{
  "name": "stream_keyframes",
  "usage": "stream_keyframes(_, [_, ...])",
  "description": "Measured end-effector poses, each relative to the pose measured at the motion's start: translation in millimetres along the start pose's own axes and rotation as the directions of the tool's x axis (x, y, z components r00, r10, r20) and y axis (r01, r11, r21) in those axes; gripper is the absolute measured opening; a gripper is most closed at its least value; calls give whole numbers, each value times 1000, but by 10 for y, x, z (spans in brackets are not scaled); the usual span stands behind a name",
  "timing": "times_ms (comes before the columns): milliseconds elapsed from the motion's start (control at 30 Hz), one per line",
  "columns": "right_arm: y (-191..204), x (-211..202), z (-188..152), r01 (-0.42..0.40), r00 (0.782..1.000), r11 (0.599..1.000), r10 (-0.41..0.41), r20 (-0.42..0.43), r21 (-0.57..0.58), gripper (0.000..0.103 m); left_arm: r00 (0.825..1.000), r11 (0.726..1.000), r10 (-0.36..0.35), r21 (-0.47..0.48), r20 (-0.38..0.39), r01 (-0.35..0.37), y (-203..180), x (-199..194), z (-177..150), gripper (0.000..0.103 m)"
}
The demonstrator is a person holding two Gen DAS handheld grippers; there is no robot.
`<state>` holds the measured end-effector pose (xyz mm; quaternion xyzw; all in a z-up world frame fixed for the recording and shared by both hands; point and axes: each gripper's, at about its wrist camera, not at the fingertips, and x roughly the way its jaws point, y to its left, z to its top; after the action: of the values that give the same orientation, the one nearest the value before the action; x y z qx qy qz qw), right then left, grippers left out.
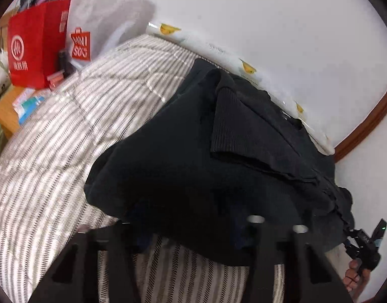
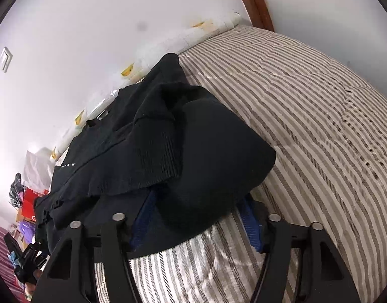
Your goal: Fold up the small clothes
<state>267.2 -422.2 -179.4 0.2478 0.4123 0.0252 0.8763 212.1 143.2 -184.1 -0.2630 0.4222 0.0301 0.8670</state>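
Note:
A black knit garment (image 1: 193, 156) lies partly folded on the striped bed, with a ribbed sleeve laid across its top. Its near hem bulges up off the quilt. My left gripper (image 1: 191, 237) is at that hem; the cloth covers its dark blue pads and fills the narrow gap, so it is shut on the garment. In the right wrist view the same garment (image 2: 168, 131) has its hem between the blue pads (image 2: 251, 227) of my right gripper (image 2: 198, 222). Those pads stand apart with their ridged faces showing, so it is open around the cloth.
The striped quilt (image 1: 54, 151) covers the bed, which runs along a white wall. A red paper bag (image 1: 34, 50) and a white shopping bag (image 1: 97, 20) stand at the bed's far left end beside small packets. A brown wooden headboard (image 2: 256, 2) rises at the other end.

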Motion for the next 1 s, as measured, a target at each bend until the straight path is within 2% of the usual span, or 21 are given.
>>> stream_keyframes(33, [13,3,4,-14,1000,1000,14,-8,-10,31,1000,1000,2,-7,-4,-2,17,-1,-1,23])
stream_keyframes(67, [30,-25,8,-21,1000,999,21,-7,-23,27,1000,1000,2,-12,-8,-2,25,-20,-3,13])
stream_keyframes(133, [55,-117,6,-35,999,999,35,10,-39,24,1000,1000,0,0,0,0,6,-93,-24,9])
stream_keyframes(233, [63,-253,-37,-48,999,997,49,17,-52,23,1000,1000,1,31,20,-1,-31,-231,-68,8])
stream_keyframes(467, [-39,-508,-251,-49,999,996,48,-5,-78,23,1000,999,-16,44,-1,16,-49,-480,-301,8])
stream_keyframes(833, [-105,-1005,-747,-9,1000,981,8,-5,-194,23,1000,989,21,145,4,-21,-41,-906,-845,8])
stream_keyframes(1000, [-153,-1061,-879,18,1000,983,-17,8,-184,24,1000,987,30,160,-3,-29,-23,-956,-951,8])
